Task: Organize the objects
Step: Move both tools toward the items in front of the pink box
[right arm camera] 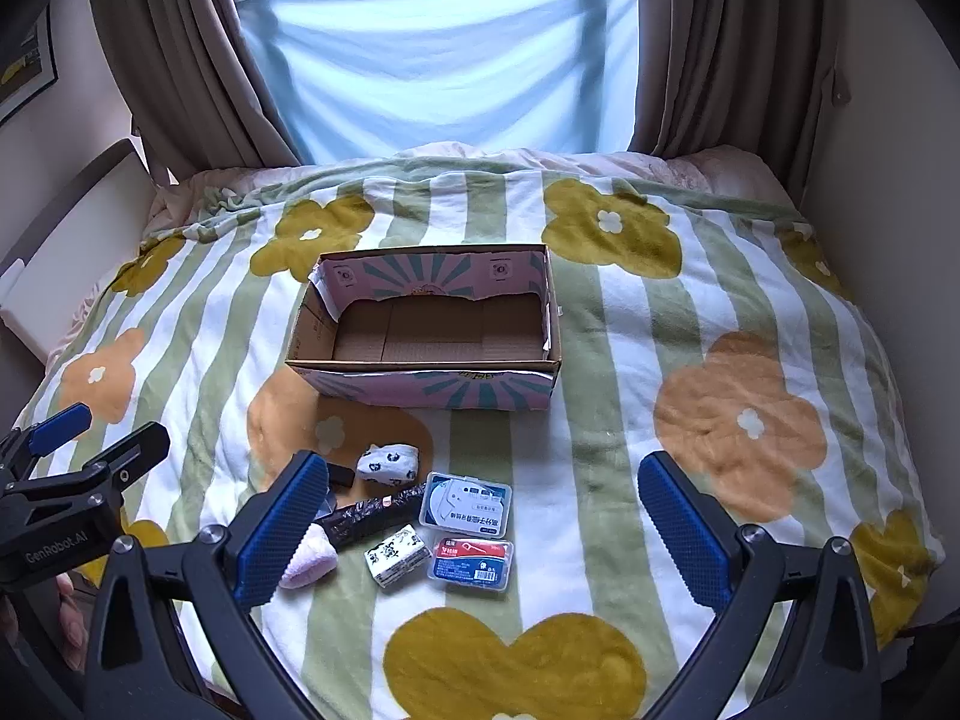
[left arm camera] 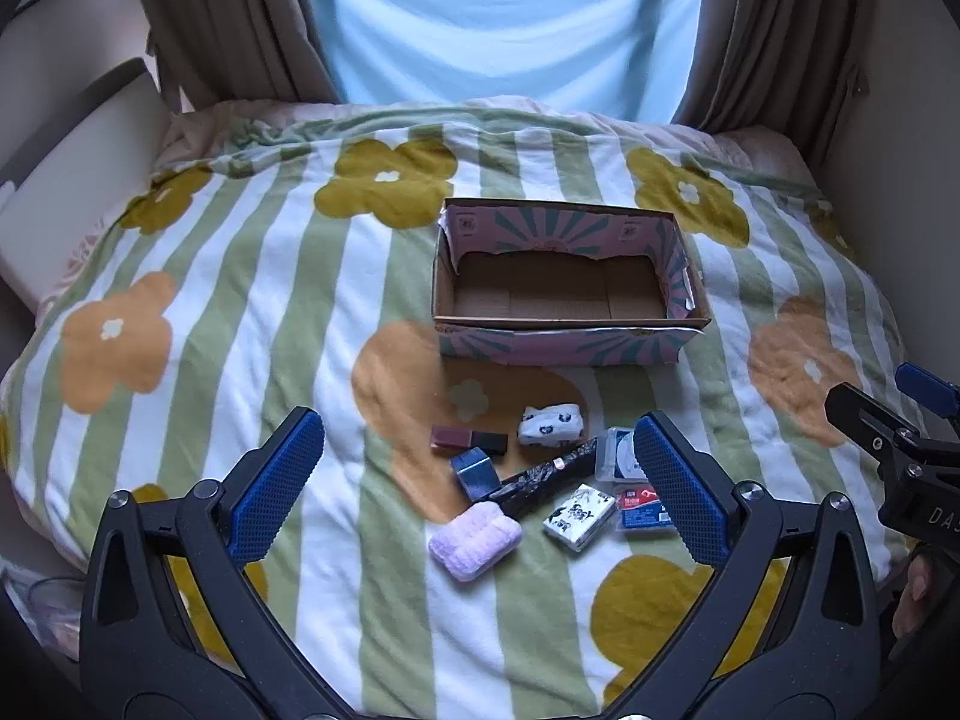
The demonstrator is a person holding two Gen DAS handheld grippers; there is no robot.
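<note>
1. Two views show one bed [left arm camera: 252,276] under a striped, flowered blanket. From the left wrist, the left gripper [left arm camera: 480,480] hovers with its jaws spread wide and holding nothing. An open cardboard box [left arm camera: 564,342] sits mid-bed, toward the head edge. Nearer the foot edge lies a cluster: a pink sponge [left arm camera: 474,543], a printed tissue pack [left arm camera: 579,517], a dark patterned strip [left arm camera: 549,474], a rolled white sock [left arm camera: 549,423] and a small blue block [left arm camera: 474,471]. The right gripper [left arm camera: 900,438] shows at the frame's right edge.

2. From the right wrist, the right gripper [right arm camera: 483,522] also hangs with jaws spread, empty. Between them lie two clear cases (labels too small to read): a white-blue case [right arm camera: 467,505] and a red-blue case [right arm camera: 471,561].
</note>
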